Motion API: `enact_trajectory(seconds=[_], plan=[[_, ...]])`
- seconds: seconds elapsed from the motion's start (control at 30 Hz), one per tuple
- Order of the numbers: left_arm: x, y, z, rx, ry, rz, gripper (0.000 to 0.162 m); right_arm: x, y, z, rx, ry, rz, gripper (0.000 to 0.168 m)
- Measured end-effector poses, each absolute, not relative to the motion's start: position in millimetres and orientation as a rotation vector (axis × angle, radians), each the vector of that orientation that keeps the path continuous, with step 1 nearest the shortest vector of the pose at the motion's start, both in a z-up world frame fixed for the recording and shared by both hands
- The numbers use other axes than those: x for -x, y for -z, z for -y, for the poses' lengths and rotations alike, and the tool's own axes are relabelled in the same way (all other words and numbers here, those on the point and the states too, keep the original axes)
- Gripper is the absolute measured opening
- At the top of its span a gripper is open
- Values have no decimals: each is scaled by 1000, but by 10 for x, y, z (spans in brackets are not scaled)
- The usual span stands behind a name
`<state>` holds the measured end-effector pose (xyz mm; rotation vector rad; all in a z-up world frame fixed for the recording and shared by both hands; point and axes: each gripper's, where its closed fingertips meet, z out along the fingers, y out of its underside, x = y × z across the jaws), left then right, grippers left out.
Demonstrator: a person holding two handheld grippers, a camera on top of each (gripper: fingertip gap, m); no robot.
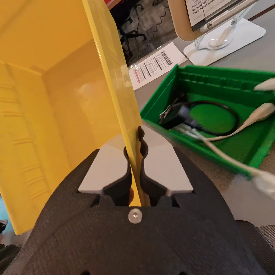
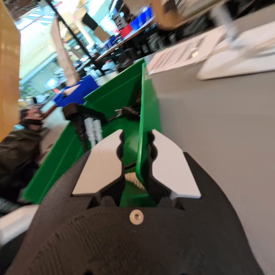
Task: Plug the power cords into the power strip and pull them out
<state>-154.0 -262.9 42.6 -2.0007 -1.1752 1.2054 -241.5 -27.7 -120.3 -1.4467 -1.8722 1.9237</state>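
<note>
Two handheld grippers are each working at the wall of a plastic bin on a grey counter [image 1: 245,62]; judging by this, no plugging has begun and the bins are being handled first.

In the left wrist view, the left gripper [image 1: 137,134] is closed tight on the thin side wall of a glossy yellow plastic bin [image 1: 62,96]. The bin is tipped up and fills the left half of the view, its open inside facing the camera. No cords show inside it.

To the right, a green rectangular plastic bin [image 1: 156,110] sits on the counter, near its far edge. Inside lie the power cords: a coiled black cord with a black plug [image 1: 175,114], and cream-white cords [image 1: 215,150], one trailing out over the bin's near wall. No power strip can be made out in either view.

The right wrist view is blurred by motion. The right gripper [image 2: 136,132] straddles the green bin's right wall [image 2: 142,119], one finger inside, one outside. Its jaws stand partly open: the outer finger touches or nearly touches the wall, while a clear gap remains on the inner side.

Likely next, the right gripper must close on the wall to shift the bin, or move on to a plug. The trailing cord could snag.

A laminated sheet of paper [image 1: 156,65] and a white stand [image 1: 223,40] sit beyond the bins.
</note>
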Motion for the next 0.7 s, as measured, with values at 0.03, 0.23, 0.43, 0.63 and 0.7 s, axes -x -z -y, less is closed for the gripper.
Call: enact_trajectory(seconds=[0.03,0.23,0.43,0.63,0.7], plan=[[1533,-444,2658,1997,-1221,1178,7,2356,1182,559,1432,-1990,1901,49],[1459,-506,2844,1965,-1258,1228,7,1955,1084,1827,1113,-1975,2176,92],[1431,-547,2852,1905,-1224,1224,6,1462,1207,2036,662,-1842,2511,93],[1484,-633,2254,1943,-1208,1003,6,1477,1311,831,516,-1624,2448,89],[1479,-624,1797,1994,-1171,862,6,1523,1353,258,534,-1506,2399,86]])
